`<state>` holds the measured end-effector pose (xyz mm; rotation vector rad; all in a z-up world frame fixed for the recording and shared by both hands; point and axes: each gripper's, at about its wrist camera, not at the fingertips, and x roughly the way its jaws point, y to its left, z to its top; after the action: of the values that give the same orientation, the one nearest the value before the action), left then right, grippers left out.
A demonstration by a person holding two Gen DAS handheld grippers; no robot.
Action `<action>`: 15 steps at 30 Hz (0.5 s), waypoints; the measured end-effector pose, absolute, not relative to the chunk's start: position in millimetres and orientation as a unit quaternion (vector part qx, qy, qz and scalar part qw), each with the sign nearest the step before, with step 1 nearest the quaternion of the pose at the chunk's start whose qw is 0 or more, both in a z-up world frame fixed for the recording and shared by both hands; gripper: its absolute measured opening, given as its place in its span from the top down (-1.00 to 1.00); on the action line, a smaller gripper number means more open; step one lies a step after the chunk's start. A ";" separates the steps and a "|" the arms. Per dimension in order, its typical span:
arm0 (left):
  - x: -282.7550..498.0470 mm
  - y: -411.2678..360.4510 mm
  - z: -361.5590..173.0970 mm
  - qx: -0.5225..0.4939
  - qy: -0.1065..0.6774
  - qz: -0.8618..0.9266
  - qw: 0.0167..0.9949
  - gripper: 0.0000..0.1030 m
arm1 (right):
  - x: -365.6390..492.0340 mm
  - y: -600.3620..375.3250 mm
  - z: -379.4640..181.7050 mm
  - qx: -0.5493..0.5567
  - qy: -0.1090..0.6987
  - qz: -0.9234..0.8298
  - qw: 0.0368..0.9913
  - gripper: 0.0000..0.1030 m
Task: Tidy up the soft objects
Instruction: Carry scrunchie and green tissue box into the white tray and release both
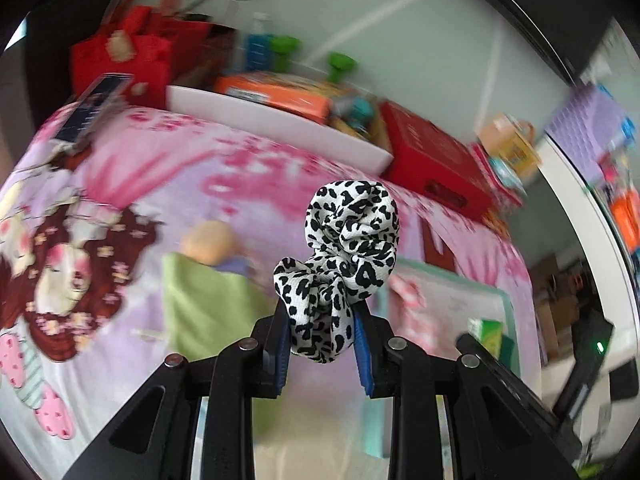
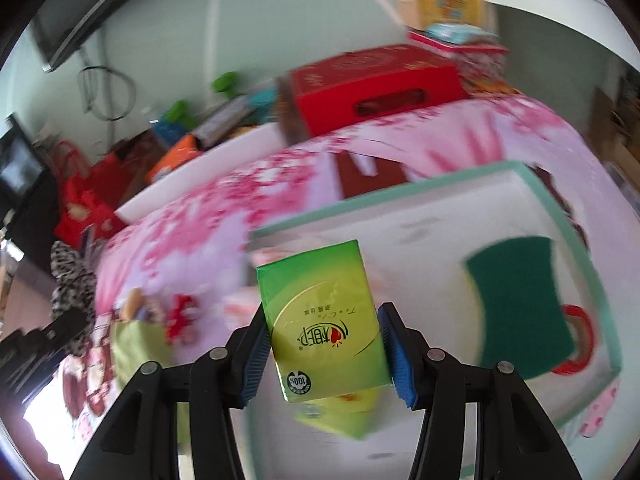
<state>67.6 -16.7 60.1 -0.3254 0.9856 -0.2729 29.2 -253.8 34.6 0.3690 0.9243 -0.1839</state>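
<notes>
Scrunchie (image 1: 344, 256) pinched in left tongs (image 1: 320, 344), angled downward over bedspread (image 1: 160, 168).

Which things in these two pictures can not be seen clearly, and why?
- Left wrist view: the doll is motion-blurred, and a green cloth covers its lower part.
- Right wrist view: the green pack in the right claw hides most of a second pack beneath.
- Right wrist view: the sponge covers part of a red ring.

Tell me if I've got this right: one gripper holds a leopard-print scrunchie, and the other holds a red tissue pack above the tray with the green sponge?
Nearly. The tissue pack in the right gripper is green, not red, as the right wrist view shows. The left gripper does hold the leopard-print scrunchie, and the tray holds the green sponge.
</notes>
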 end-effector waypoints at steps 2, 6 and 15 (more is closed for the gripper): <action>64.6 -39.4 57.7 -0.142 0.477 -0.157 0.853 0.45 | 25.8 -267.9 28.9 0.187 0.449 -0.105 0.867 -0.07; 56.5 -79.4 51.9 -0.103 0.485 -0.193 0.846 0.45 | 21.6 -288.0 18.7 0.211 0.456 -0.115 0.857 -0.07; 58.2 -129.7 29.0 -0.048 0.505 -0.226 0.832 0.44 | 17.1 -310.4 6.7 0.226 0.461 -0.141 0.846 -0.08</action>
<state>58.2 -129.7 29.0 -0.1025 1.0701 -0.4789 17.1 -310.4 6.7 0.4777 0.9716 -0.2981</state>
